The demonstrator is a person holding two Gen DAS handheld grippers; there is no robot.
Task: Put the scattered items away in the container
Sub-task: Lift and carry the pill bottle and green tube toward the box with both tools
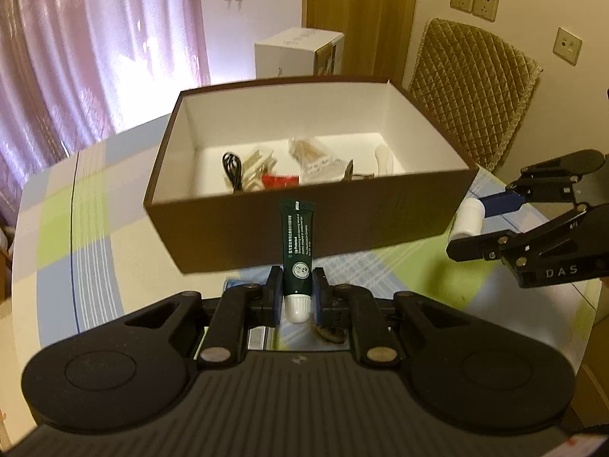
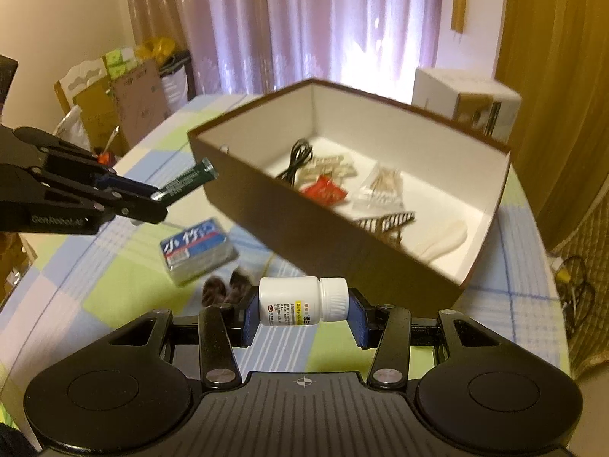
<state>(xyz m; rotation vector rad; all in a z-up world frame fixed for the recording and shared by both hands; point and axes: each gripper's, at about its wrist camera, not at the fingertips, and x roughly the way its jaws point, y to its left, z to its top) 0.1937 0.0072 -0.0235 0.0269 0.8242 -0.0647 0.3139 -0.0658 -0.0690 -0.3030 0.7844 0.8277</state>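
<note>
Already partly filled, the brown box [image 2: 304, 224] sits ahead on the checked tablecloth [image 1: 95, 228]. Right gripper [image 2: 303, 314] clamps a white pill bottle [image 2: 300, 301] sideways; left gripper [image 1: 297, 297] pinches a green tube [image 1: 297, 240], both short of the box. Next, probably: carry each over the rim and release.

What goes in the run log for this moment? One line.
left gripper: shut on green tube | right gripper: shut on white bottle | both outside box | tissue pack on table
</note>
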